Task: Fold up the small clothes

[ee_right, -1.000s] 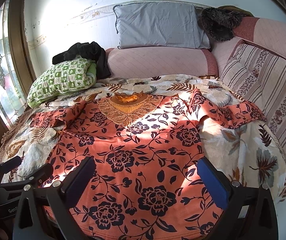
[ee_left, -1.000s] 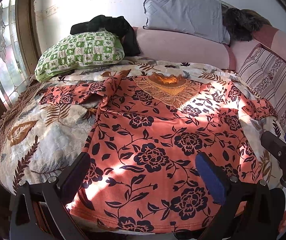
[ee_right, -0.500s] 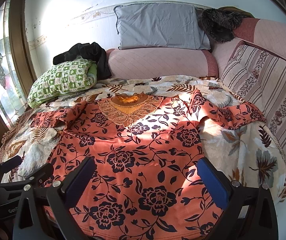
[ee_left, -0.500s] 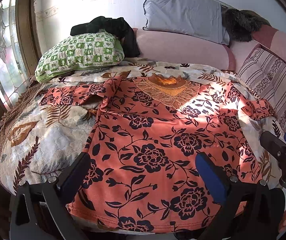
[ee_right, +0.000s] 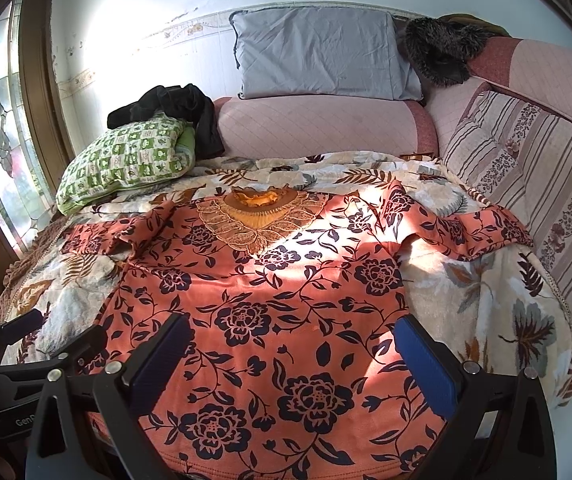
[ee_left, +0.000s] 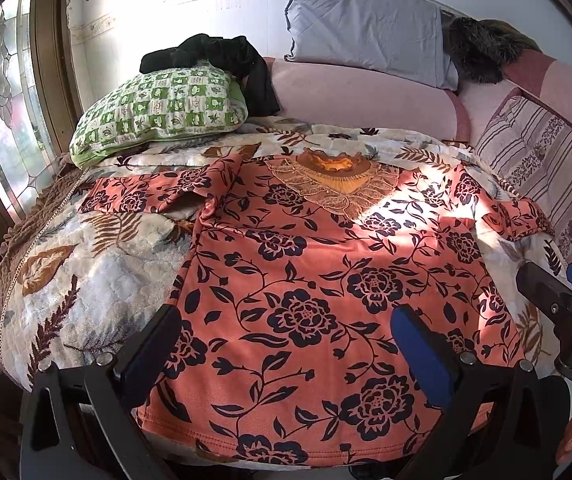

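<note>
An orange top with dark flowers (ee_left: 317,280) lies spread flat, front up, on a leaf-patterned blanket (ee_left: 86,272), both sleeves out to the sides. It also shows in the right wrist view (ee_right: 286,312). My left gripper (ee_left: 286,344) is open and empty, hovering over the hem near the left side. My right gripper (ee_right: 293,356) is open and empty over the hem near the right side. The right gripper shows at the right edge of the left wrist view (ee_left: 565,312).
A green checked pillow (ee_left: 158,112) with dark clothes (ee_left: 222,56) on it sits at the back left. A grey pillow (ee_left: 365,28) leans on the wall over a pink bolster (ee_left: 361,100). Striped cushions (ee_right: 533,168) line the right. A window (ee_left: 2,104) is at left.
Both grippers have drifted very slightly; the view is almost the same. The top has not moved and both grippers stay open.
</note>
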